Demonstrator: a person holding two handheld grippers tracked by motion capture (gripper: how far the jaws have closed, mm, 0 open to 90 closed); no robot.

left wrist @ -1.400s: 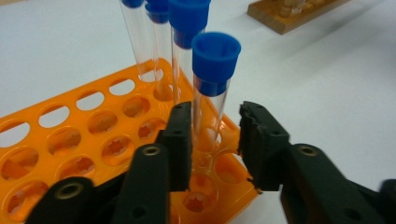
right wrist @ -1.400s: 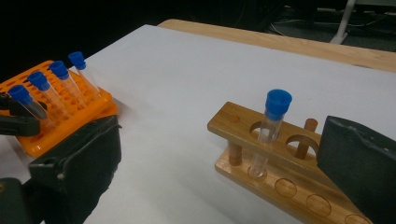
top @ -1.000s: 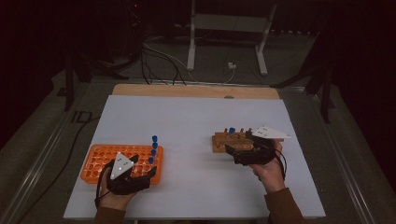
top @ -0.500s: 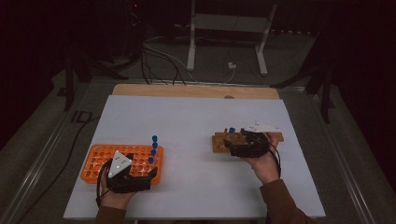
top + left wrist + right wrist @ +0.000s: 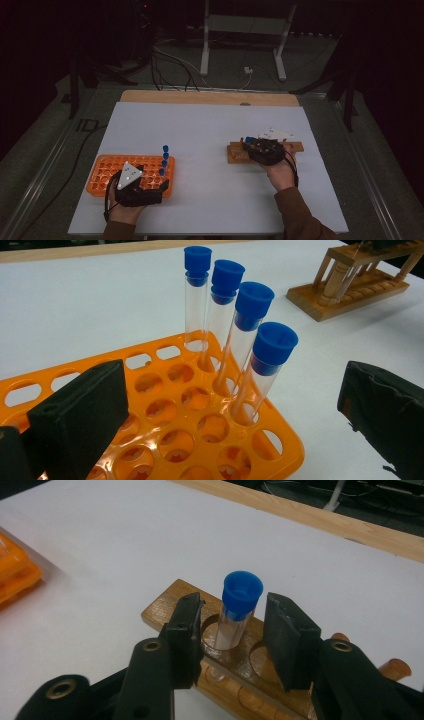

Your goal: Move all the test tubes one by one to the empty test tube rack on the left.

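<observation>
Overhead, I have both tools low over the white bench. My left hand-held gripper hangs at the near edge of the orange test-tube rack, its black jaws spread wide and grasping nothing. Between and beyond them, four clear test tubes with blue caps stand in a row along the rack's right side, each seated in its own hole and leaning slightly. The wooden tube stand lies well apart, farther across the bench.

At that stand, my right hand-held gripper is released as well: its two jaws flank a single blue-capped test tube, one on each side, with a gap visible on both. The tube sits upright in a hole of the wooden stand's top board. From above, my right hand holds the tool over the stand's middle, and my left hand rests at the bench's near edge.
</observation>
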